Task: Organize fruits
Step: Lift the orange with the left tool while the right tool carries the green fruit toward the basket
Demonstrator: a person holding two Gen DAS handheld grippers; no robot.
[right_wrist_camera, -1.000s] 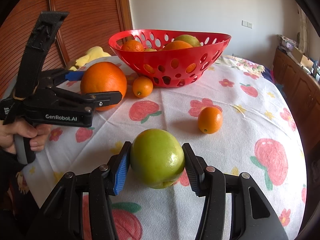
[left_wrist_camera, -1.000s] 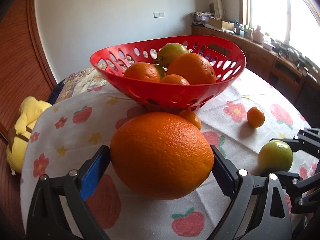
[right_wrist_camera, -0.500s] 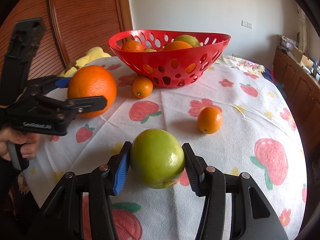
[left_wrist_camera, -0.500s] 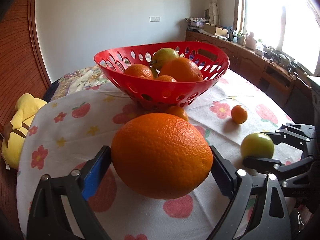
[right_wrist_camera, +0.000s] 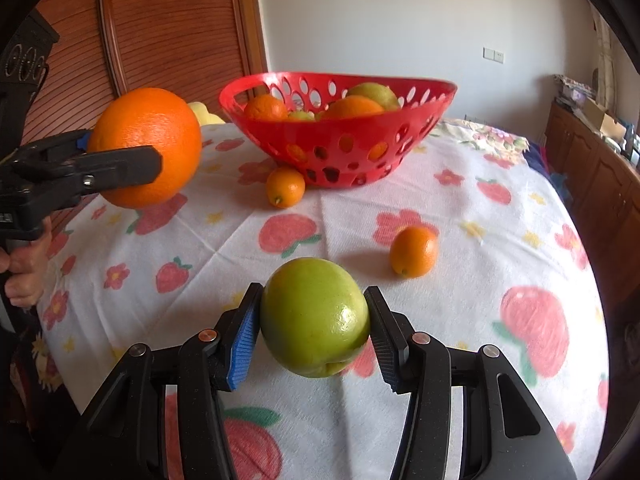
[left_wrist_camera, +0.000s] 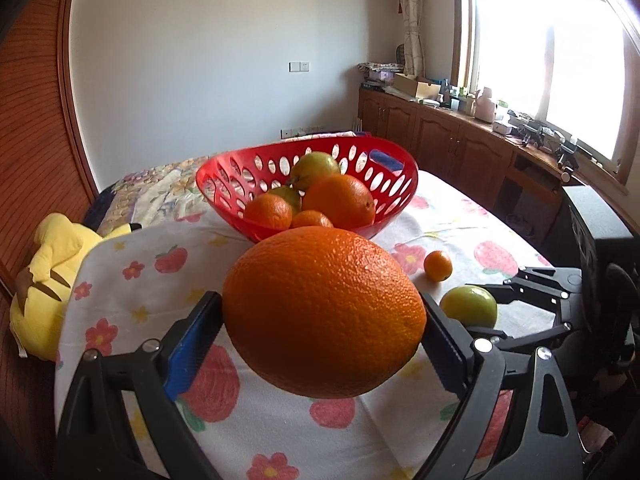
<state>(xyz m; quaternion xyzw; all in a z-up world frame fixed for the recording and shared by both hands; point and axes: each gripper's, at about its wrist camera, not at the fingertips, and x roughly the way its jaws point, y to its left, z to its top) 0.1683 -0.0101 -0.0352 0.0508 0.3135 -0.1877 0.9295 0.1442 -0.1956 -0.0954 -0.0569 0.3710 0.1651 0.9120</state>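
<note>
The big orange (left_wrist_camera: 324, 312) sits between the fingers of the left gripper (left_wrist_camera: 322, 344), which are spread wide and press on its two sides; it is held in the air, above the flowered cloth of the tabletop (left_wrist_camera: 132, 292). From the right wrist view the same orange (right_wrist_camera: 146, 146) is seen clear of the cloth, with one black finger across its front, and a hand (right_wrist_camera: 22, 276) grips the handle at the edge of the picture.

The green apple (right_wrist_camera: 314, 316) is between the fingers of the right gripper (right_wrist_camera: 314, 332), which are closed on it from both sides, much narrower than the left ones. Whether it rests on the cloth or is just above it cannot be told.

Beyond the fingers of both grippers stands the red basket (right_wrist_camera: 340, 152) with holes in its wall, and inside it are oranges and greenish fruits. One small orange (right_wrist_camera: 285, 187) lies just in front of the basket, almost touching it. Another small orange (right_wrist_camera: 414, 251) lies on the cloth just beyond the right finger of the right gripper, apart from the apple. A yellow plush toy (left_wrist_camera: 44, 284) lies beyond the cloth's edge, to the left of the left fingers.
</note>
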